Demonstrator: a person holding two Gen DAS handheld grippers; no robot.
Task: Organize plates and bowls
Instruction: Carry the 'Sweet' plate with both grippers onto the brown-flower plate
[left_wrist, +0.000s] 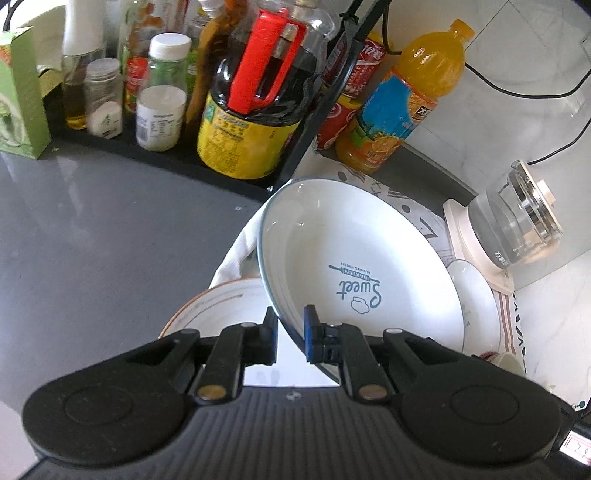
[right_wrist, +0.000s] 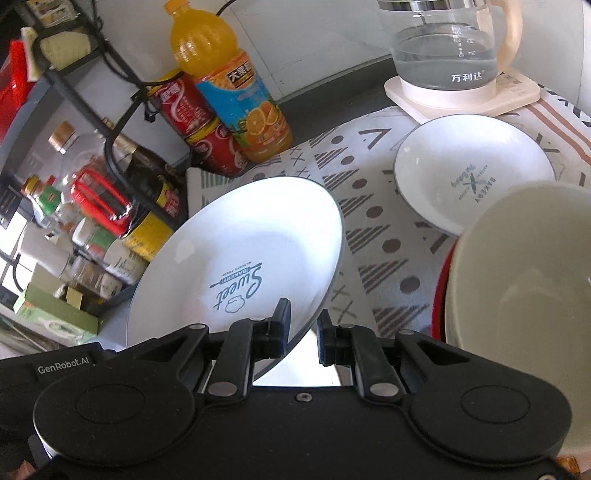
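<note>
**Gripping one Sweet plate from both sides**

Both the left gripper (left_wrist: 290, 334) and right gripper (right_wrist: 303, 334) pinch the tilted plate (left_wrist: 354, 258) rim, raised over the patterned cloth (right_wrist: 373, 206). Further back: smaller plate (right_wrist: 472, 177), juice bottle (right_wrist: 229, 85), kettle (right_wrist: 447, 48).

both black claws grip the tilted white "sweet bakery" plate (left_wrist: 354, 273) by its near rim: left claw (left_wrist: 291, 334) and right claw (right_wrist: 303, 338), each clamping an edge.
</note>
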